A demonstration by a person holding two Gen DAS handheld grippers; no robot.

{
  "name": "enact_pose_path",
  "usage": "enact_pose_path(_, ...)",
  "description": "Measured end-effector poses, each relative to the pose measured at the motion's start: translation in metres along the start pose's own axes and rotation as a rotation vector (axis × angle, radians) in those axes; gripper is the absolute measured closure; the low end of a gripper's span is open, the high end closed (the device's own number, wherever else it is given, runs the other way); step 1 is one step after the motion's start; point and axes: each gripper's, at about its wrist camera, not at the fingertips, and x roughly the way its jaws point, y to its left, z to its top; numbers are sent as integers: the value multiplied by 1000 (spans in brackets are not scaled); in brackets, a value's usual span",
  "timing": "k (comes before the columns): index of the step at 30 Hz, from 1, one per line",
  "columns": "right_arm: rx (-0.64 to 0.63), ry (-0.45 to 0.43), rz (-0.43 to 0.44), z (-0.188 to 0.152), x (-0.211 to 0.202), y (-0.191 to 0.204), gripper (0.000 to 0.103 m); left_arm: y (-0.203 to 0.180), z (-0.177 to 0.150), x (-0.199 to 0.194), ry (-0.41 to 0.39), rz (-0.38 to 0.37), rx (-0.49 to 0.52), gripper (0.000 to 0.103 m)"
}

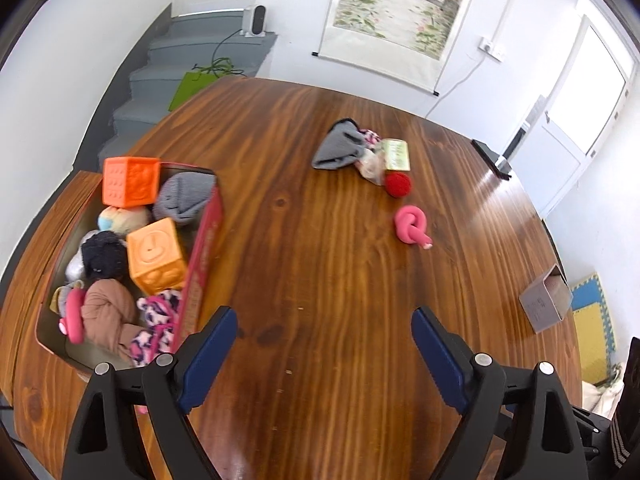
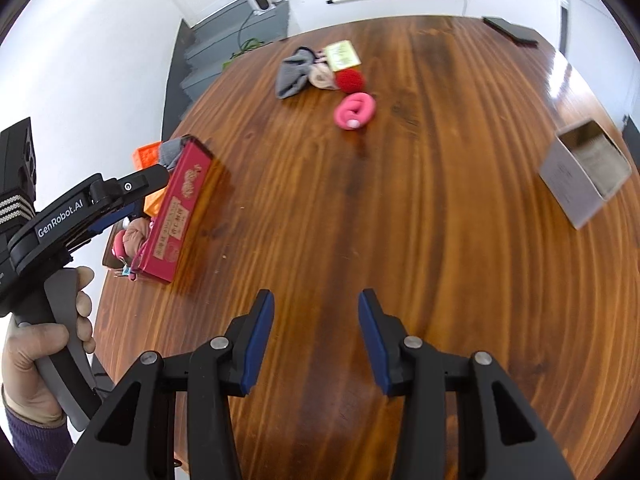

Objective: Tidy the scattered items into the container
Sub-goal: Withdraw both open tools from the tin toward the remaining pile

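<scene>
A red box point(image 1: 202, 264) at the table's left holds two orange cubes point(image 1: 157, 255), rolled socks and cloth items. It also shows in the right wrist view point(image 2: 176, 212). Loose items lie far across the table: a grey sock point(image 1: 338, 146), a small green packet point(image 1: 397, 155), a red ball point(image 1: 398, 185) and a knotted pink toy point(image 1: 411, 226). My left gripper point(image 1: 324, 336) is open and empty above bare wood beside the box. My right gripper point(image 2: 316, 322) is open and empty over the table's middle, well short of the pink toy point(image 2: 356, 111).
A small grey open carton point(image 2: 582, 174) stands at the table's right edge. A dark flat device point(image 2: 510, 29) lies at the far right. Grey stairs point(image 1: 168, 76) and a green bag point(image 1: 188, 88) are beyond the table's far edge.
</scene>
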Motion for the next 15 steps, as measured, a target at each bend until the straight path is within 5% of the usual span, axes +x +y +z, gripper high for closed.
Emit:
enact_pose_path(4, 32, -10, -1, 0, -6, -17, 55, -16, 3, -1, -5, 12, 31, 12)
enact_pose_path(6, 48, -10, 4, 1, -5, -23, 55, -21, 5, -2, -7, 21, 44, 1)
enact_pose_path(15, 63, -6, 17, 12, 5, -27, 55, -24, 15, 12, 14, 37, 75, 1)
